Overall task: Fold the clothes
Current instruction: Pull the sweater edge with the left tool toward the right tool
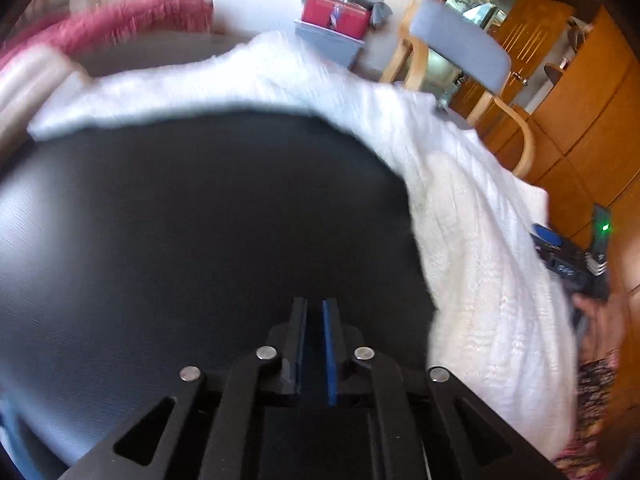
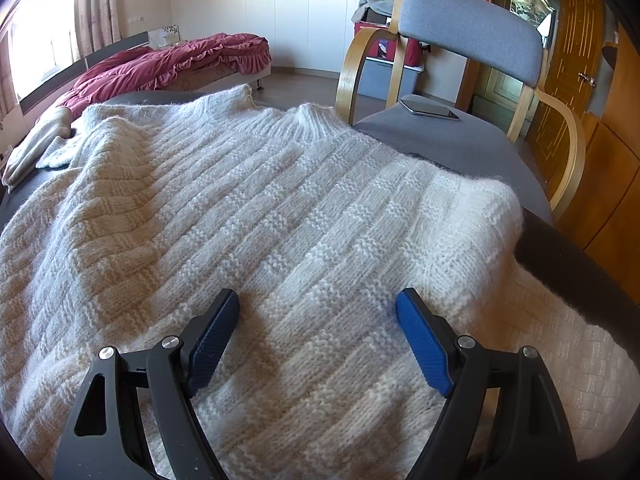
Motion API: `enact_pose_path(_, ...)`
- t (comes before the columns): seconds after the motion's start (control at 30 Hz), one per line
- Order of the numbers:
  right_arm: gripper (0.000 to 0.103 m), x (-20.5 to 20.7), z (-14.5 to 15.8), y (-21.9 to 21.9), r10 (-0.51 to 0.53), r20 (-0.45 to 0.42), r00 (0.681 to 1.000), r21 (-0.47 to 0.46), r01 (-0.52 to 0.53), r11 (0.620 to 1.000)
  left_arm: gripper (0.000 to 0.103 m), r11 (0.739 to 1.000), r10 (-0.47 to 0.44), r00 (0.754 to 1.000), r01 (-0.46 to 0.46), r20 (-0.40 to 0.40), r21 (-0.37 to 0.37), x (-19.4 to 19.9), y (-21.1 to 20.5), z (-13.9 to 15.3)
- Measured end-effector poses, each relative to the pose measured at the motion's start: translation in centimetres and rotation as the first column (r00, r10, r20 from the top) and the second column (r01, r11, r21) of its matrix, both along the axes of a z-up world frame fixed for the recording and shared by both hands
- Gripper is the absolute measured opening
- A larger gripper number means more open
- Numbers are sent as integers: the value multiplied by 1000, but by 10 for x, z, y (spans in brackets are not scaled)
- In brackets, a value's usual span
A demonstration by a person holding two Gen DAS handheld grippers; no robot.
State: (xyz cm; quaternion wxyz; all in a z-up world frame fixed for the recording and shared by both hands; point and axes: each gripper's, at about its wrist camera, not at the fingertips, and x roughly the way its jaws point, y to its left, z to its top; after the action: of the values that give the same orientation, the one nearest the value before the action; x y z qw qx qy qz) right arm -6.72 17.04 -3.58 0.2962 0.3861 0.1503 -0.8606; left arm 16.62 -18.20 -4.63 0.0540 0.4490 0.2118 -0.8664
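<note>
The left tool [image 1: 315, 306] hangs over the bare dark worktop [image 1: 160, 220], its two blue pads close together with only a thin gap between them, and nothing is held in this gap. The view of the left wrist is blurred, so fine details there are hard to read. In that view the white knitted sweater [image 1: 472, 240] lies along the far edge of the worktop, from about 10 o'clock over 12 o'clock down to 4 o'clock, and it does not touch the left tool. At 11 o'clock behind it a pink-red bed cover [image 1: 132, 20] is visible, and at 12 o'clock a red box [image 1: 334, 14] stands on the floor by the wall. At 1 o'clock there is a wooden chair with grey cushions [image 1: 460, 48]. At 3 o'clock, at the edge of the picture, the person's hand [image 1: 604, 324] holds the other device. In the right wrist view the sweater fills almost the whole picture, spread flat on the worktop, with its ribbed collar [image 2: 312, 120] at 12 o'clock and one sleeve [image 2: 60, 148] at 10 o'clock. The right tool [image 2: 318, 312] has its pads wide apart, just above or on the knit near the lower edge; if they touch it, one cannot tell. On the seat of the chair, at 1 o'clock, lies a phone [image 2: 430, 109].
</note>
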Motion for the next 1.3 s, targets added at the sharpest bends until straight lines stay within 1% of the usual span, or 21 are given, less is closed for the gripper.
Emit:
enact_pose_path(0.03, 84, 0, 0, 0, 0, 1, 1000, -2, 0, 1000, 12, 999, -53, 999, 53, -3, 12, 0, 8, -1)
enact_pose_path(0.07, 84, 0, 0, 1, 0, 3, 1000, -6, 0, 1000, 12, 989, -131, 991, 132, -12, 66, 0, 18, -1)
enact_pose_path(0.1, 84, -1, 0, 1, 0, 4, 1000, -8, 0, 1000, 12, 968, -205, 978, 208, -34, 139, 1, 28, -2)
enact_pose_path(0.17, 84, -1, 0, 1, 0, 4, 1000, -6, 0, 1000, 15, 925, -278, 957, 289, -76, 248, -1, 43, -5)
enact_pose_path(0.2, 84, -1, 0, 0, 0, 4, 1000, -4, 0, 1000, 15, 913, -289, 953, 302, -88, 276, -4, 48, -8)
enact_pose_path(0.23, 84, 0, 0, 0, 0, 2, 1000, -1, 0, 1000, 15, 907, -289, 953, 304, -93, 292, -6, 53, -10)
enact_pose_path(0.37, 84, -1, 0, 0, 0, 1, 1000, -1, 0, 1000, 15, 894, -268, 954, 298, -132, 336, -33, 73, -12)
enact_pose_path(0.43, 84, -1, 0, 0, 0, 2, 1000, -2, 0, 1000, 15, 891, -258, 951, 302, -170, 337, -42, 80, -2)
enact_pose_path(0.53, 84, -1, 0, 0, 0, 2, 1000, -1, 0, 1000, 16, 903, -265, 943, 316, -201, 292, -60, 95, 13)
enact_pose_path(0.6, 84, -1, 0, 0, -1, 2, 1000, 0, 1, 1000, 16, 903, -298, 934, 343, -199, 260, -73, 105, 22)
enact_pose_path(0.8, 84, -1, 0, 0, -4, 5, 1000, 0, 4, 1000, 16, 885, -361, 915, 397, -182, 244, -125, 139, 47)
enact_pose_path(0.93, 84, -4, 0, 3, -27, 18, 999, -17, 27, 999, 16, 885, -398, 901, 427, -175, 187, -150, 163, 54)
enact_pose_path(1.0, 84, -6, 1, 6, -51, 28, 998, -31, 52, 998, 16, 891, -396, 905, 420, -158, 173, -159, 167, 52)
enact_pose_path(1.07, 84, -7, 1, 10, -76, 38, 996, -43, 78, 996, 16, 904, -376, 919, 392, -121, 171, -166, 163, 47)
enact_pose_path(1.1, 84, -7, 2, 11, -83, 41, 996, -49, 85, 995, 16, 911, -356, 929, 369, -98, 184, -167, 158, 44)
enact_pose_path(1.13, 84, -7, 2, 12, -88, 43, 995, -58, 91, 994, 16, 912, -339, 936, 352, -97, 208, -165, 151, 42)
enact_pose_path(1.17, 84, -7, 3, 13, -92, 44, 995, -68, 95, 993, 16, 910, -324, 940, 341, -109, 237, -160, 143, 41)
enact_pose_path(1.2, 84, -7, 5, 15, -95, 44, 995, -81, 98, 992, 16, 911, -308, 944, 328, -119, 250, -154, 135, 40)
enact_pose_path(1.27, 84, -4, 11, 23, -109, 24, 994, -126, 111, 986, 16, 933, -253, 960, 274, -119, 232, -142, 119, 37)
enact_pose_path(1.3, 84, -1, 17, 28, -119, 1, 993, -158, 118, 980, 16, 945, -223, 968, 244, -117, 220, -137, 110, 35)
